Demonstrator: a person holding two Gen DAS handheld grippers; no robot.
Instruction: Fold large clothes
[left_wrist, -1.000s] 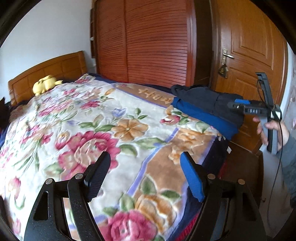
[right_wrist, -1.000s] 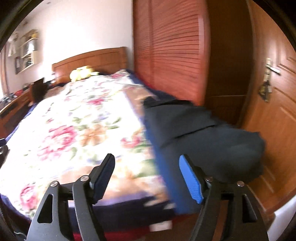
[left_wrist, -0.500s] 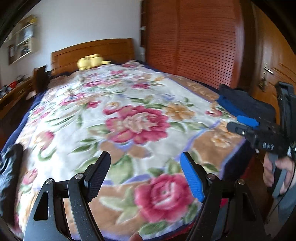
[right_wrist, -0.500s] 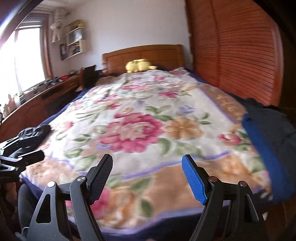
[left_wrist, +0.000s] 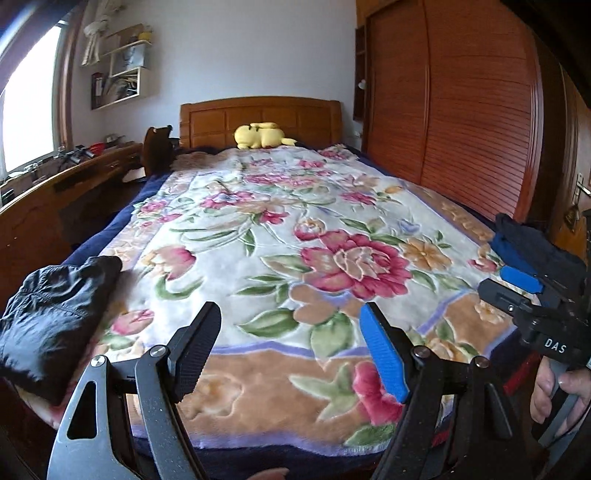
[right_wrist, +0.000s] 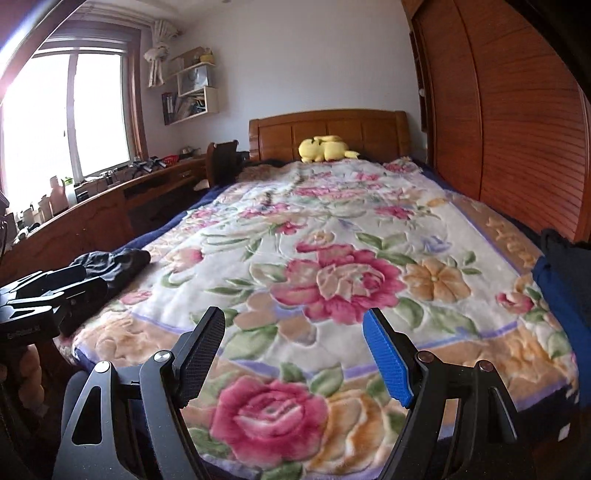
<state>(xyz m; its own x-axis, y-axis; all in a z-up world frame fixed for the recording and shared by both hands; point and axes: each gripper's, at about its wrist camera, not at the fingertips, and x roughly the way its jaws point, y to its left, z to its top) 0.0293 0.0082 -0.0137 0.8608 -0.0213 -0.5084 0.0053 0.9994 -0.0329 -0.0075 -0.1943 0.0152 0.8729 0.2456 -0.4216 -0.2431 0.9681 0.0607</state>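
Observation:
A crumpled black garment (left_wrist: 55, 317) lies at the near left corner of the bed; it also shows in the right wrist view (right_wrist: 114, 266). A folded dark navy and blue pile (left_wrist: 535, 251) sits at the bed's right edge, also seen at the far right of the right wrist view (right_wrist: 565, 273). My left gripper (left_wrist: 291, 350) is open and empty above the foot of the bed. My right gripper (right_wrist: 295, 354) is open and empty, level with the bed's foot; it also shows in the left wrist view (left_wrist: 524, 295).
The bed carries a floral blanket (left_wrist: 295, 236) with a yellow plush toy (left_wrist: 260, 134) at the wooden headboard. A wooden desk (right_wrist: 92, 214) runs along the left under a window. Slatted wardrobe doors (left_wrist: 461, 110) stand along the right.
Both grippers have swung left from the dark pile and door side to face along the bed. The black garment at the left corner has come into view. Both stay open.

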